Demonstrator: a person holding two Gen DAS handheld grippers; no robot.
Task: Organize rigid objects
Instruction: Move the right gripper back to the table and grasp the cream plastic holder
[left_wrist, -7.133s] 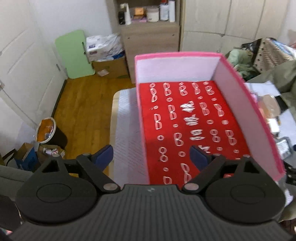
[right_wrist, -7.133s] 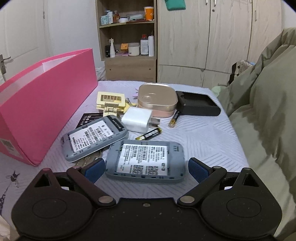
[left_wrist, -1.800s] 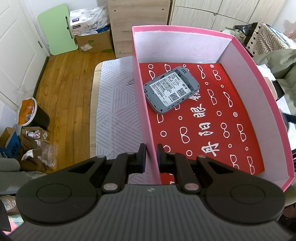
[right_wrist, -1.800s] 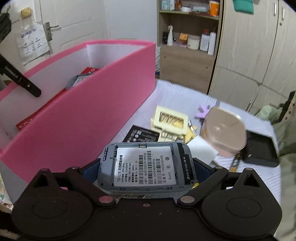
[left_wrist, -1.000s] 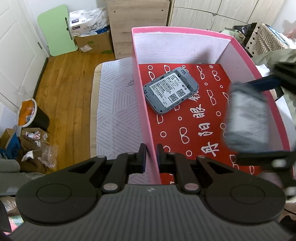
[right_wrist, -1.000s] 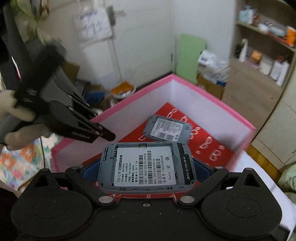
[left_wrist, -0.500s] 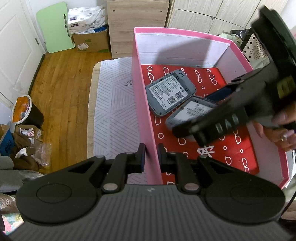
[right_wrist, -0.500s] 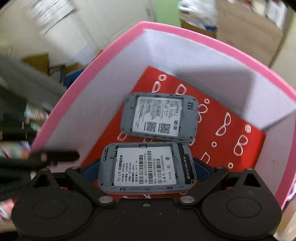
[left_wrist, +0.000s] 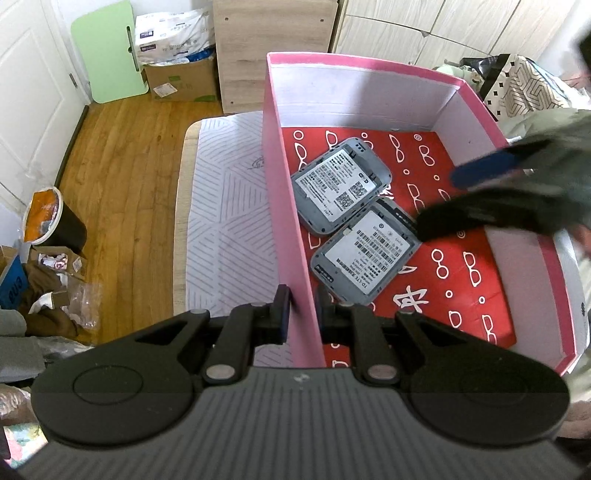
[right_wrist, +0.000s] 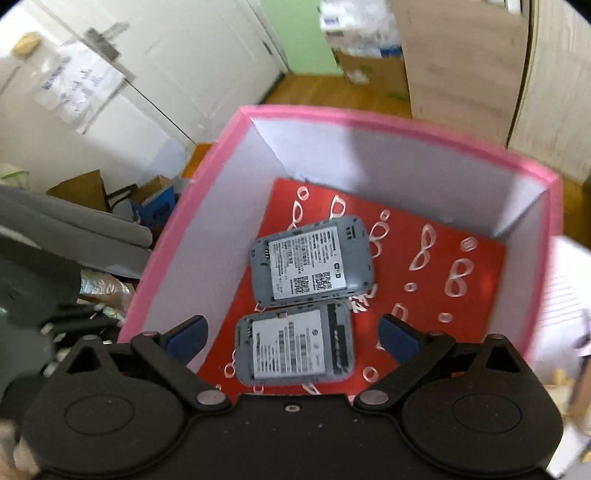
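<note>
A pink box (left_wrist: 284, 221) with a red patterned floor stands on the cloth-covered table. My left gripper (left_wrist: 303, 310) is shut on the box's left wall near the front corner. Two grey flat devices with white labels lie side by side on the box floor: one further back (left_wrist: 341, 184), one nearer (left_wrist: 365, 251). In the right wrist view they are the far device (right_wrist: 310, 262) and the near device (right_wrist: 295, 347). My right gripper (right_wrist: 291, 338) hangs open just above the near device without touching it. It shows blurred in the left wrist view, right gripper (left_wrist: 458, 199).
A white striped cloth (left_wrist: 225, 221) covers the table left of the box. Beyond it lie wooden floor (left_wrist: 122, 158), a bin (left_wrist: 48, 218), cardboard boxes (left_wrist: 177, 77) and a wooden cabinet (left_wrist: 273, 48). Clothes (left_wrist: 524, 85) are piled at the far right.
My right gripper carried the second grey device over the box, lowered it beside the first, opened and let it go. The left gripper has kept its grip on the wall.
</note>
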